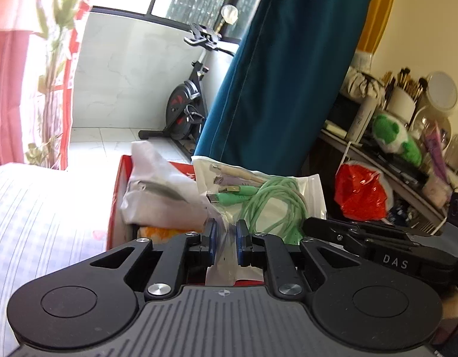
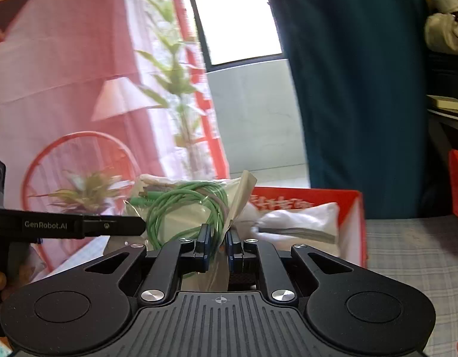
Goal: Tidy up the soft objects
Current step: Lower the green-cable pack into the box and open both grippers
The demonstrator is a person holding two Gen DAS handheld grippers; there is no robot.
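Observation:
A clear plastic bag of green cables (image 1: pixel 267 199) (image 2: pixel 184 208) is held up above a red box (image 1: pixel 118 196) (image 2: pixel 351 217). My left gripper (image 1: pixel 226 232) is shut on the bag's lower edge. My right gripper (image 2: pixel 218 239) is shut on the bag's other edge. A white-grey pouch (image 1: pixel 160 196) (image 2: pixel 300 223) lies in the box. Something orange (image 1: pixel 157 233) shows under the pouch. The right gripper's body (image 1: pixel 377 244) shows at the right of the left wrist view, and the left gripper's body (image 2: pixel 68 226) at the left of the right wrist view.
The box sits on a checked bed cover (image 1: pixel 35 208) (image 2: pixel 413 247). A teal curtain (image 1: pixel 282 74) hangs behind. A cluttered desk (image 1: pixel 407 160) with a green plush (image 1: pixel 392 136) and a red bag (image 1: pixel 359 193) stands right. An exercise bike (image 1: pixel 184 104) and a plant (image 2: pixel 175 89) stand beyond.

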